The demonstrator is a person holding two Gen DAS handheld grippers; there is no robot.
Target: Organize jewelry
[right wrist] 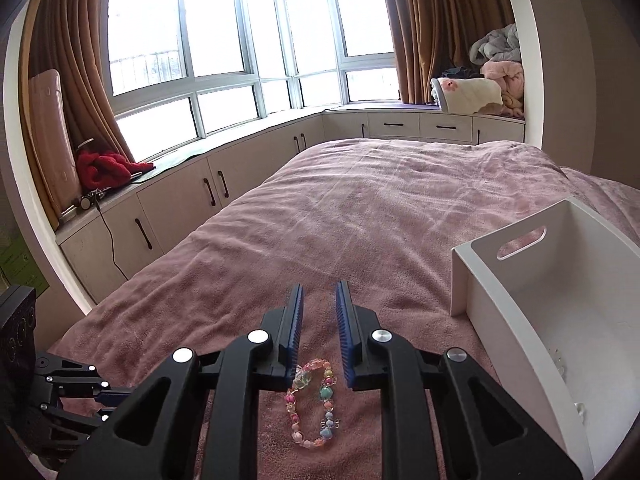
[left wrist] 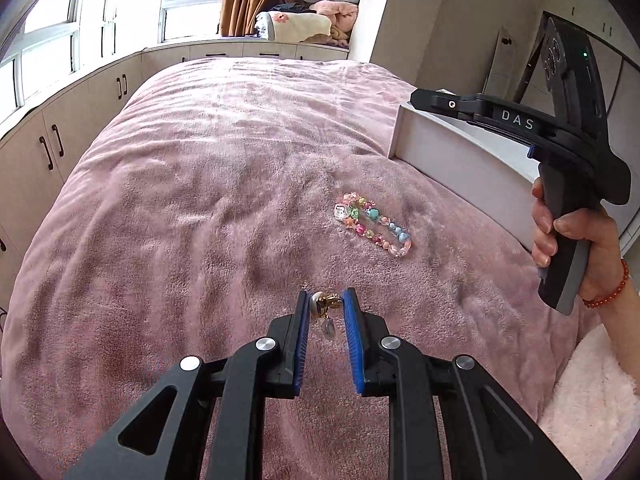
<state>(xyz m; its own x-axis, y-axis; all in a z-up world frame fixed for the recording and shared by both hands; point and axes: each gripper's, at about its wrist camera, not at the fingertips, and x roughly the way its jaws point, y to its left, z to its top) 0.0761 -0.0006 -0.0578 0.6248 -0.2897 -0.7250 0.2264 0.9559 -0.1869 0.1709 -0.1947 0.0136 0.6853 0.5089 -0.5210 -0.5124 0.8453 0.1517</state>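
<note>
My left gripper (left wrist: 326, 299) is shut on a small gold and pearl earring (left wrist: 325, 305) with a clear drop hanging from it, held above the pink bedspread. A colourful beaded bracelet (left wrist: 372, 224) lies on the bedspread ahead and to the right. In the right wrist view the bracelet (right wrist: 311, 404) lies below and between the fingers of my right gripper (right wrist: 318, 290), which is open and empty. The right gripper's body (left wrist: 560, 148) shows in the left wrist view, held over the white box (left wrist: 460, 156).
The white box (right wrist: 516, 300) with a handle slot stands on the bed at the right, with small clear items inside. Cabinets (right wrist: 180, 208) line the bed's left side under windows. Folded blankets (right wrist: 480, 92) lie on the far window seat.
</note>
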